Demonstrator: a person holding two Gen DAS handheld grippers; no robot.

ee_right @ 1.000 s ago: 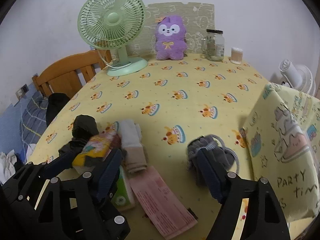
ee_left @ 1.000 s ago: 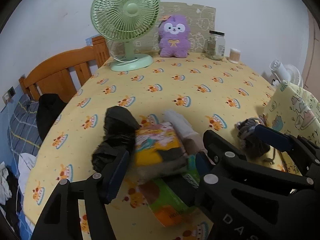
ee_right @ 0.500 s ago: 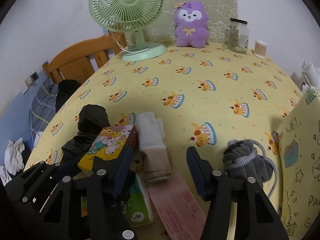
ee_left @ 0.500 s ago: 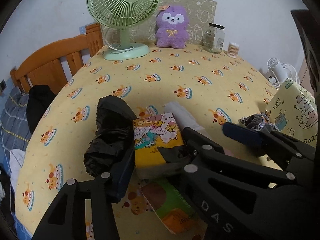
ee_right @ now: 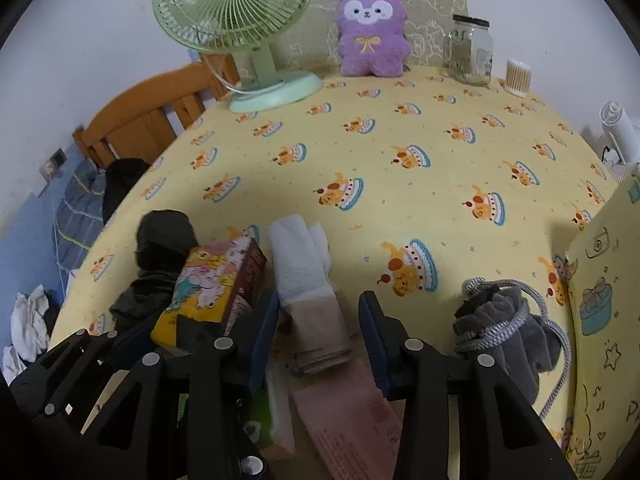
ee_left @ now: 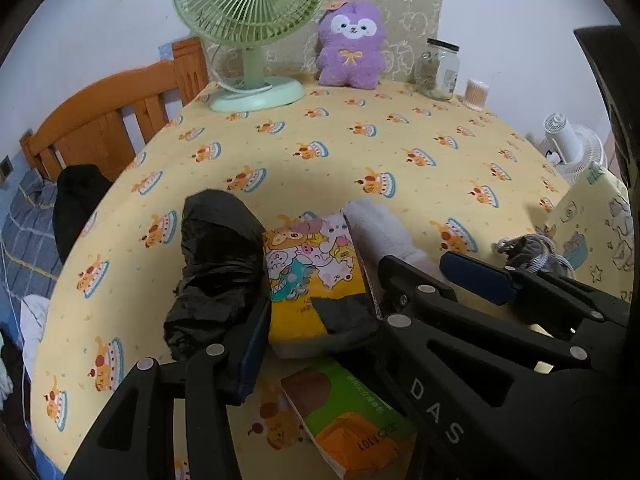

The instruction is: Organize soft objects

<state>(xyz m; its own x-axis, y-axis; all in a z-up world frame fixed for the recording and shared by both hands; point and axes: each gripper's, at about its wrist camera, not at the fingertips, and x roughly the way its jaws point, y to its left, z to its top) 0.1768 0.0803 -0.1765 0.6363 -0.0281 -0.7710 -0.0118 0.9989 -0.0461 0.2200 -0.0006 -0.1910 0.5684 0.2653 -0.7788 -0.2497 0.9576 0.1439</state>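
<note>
Tissues in a yellow cartoon pack (ee_left: 312, 276) sit between the fingers of the left gripper (ee_left: 320, 316) in the left wrist view; its jaws are closing around the pack, with the left blue pad against the pack's near left edge, while the right pad is hidden so I cannot tell whether it presses. The pack's long axis runs away from the camera toward the green fan (ee_left: 250, 20), leaning slightly left at the far end. A crumpled black bag (ee_left: 218, 264) lies touching its left side, a folded white and beige cloth (ee_left: 380, 236) lies along its right side, and a green and orange pack (ee_left: 352, 420) lies nearer the camera on the yellow tablecloth (ee_left: 360, 152). In the right wrist view, the right gripper (ee_right: 318, 332) straddles the cloth (ee_right: 308, 280), jaws closing with small gaps still showing on both sides, nothing gripped. The cloth's long axis points away from the camera, white end far, beige end near, resting on a pink pack (ee_right: 352, 412). A grey drawstring pouch (ee_right: 504, 328) lies to its right, apart from it.
</note>
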